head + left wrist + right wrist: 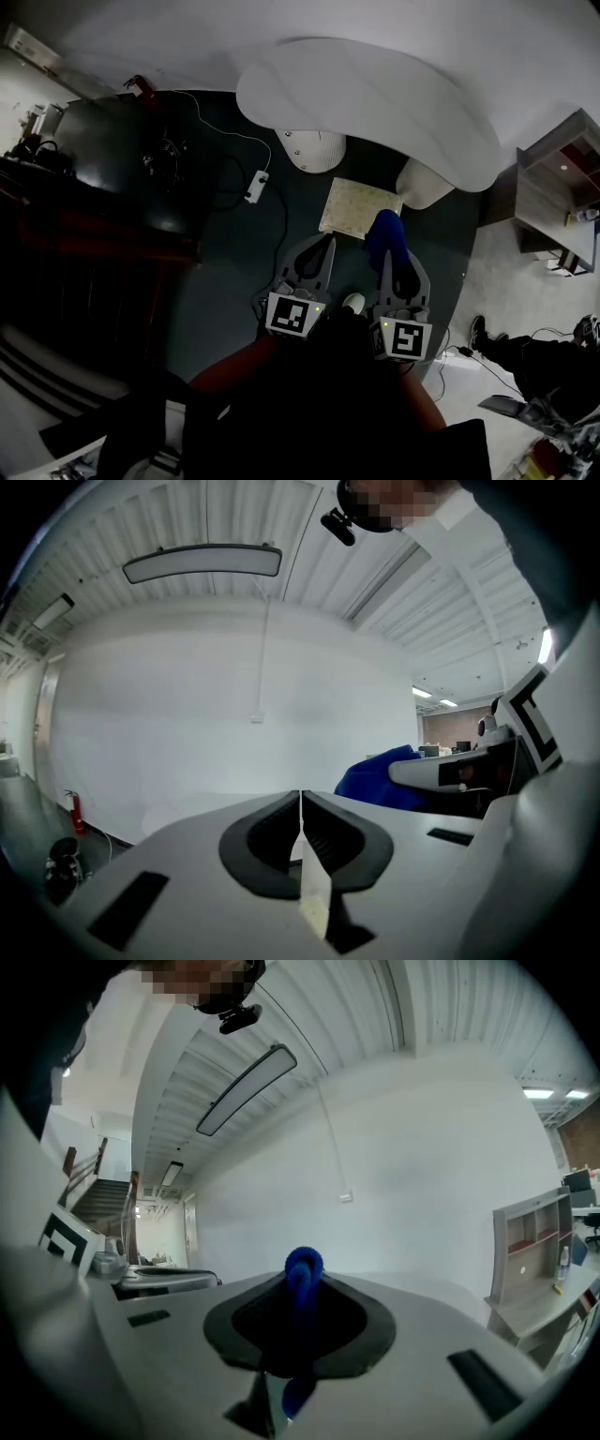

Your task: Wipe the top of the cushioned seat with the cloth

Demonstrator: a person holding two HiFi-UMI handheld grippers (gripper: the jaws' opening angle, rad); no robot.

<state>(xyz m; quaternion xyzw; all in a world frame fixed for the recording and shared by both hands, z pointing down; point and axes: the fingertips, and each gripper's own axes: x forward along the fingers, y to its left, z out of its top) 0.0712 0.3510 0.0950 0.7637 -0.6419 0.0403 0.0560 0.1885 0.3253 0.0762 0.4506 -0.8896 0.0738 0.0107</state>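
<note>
The cushioned seat [359, 208] is a pale patterned square on the dark floor mat, just below the white curved table. My right gripper [394, 246] is shut on the blue cloth [385, 234], which bunches out of its jaws over the seat's near right corner. In the right gripper view the blue cloth [303, 1274] pokes up between the pressed jaws. My left gripper [327, 242] is shut with nothing in it, close to the seat's near edge. The left gripper view looks at a white wall, with the blue cloth [380, 778] off to the right.
A white curved table [375, 103] with two rounded legs stands above the seat. A white power strip [256, 185] and cables lie on the mat to the left. A grey shelf unit [561, 192] stands at right. A person's shoes [480, 332] show lower right.
</note>
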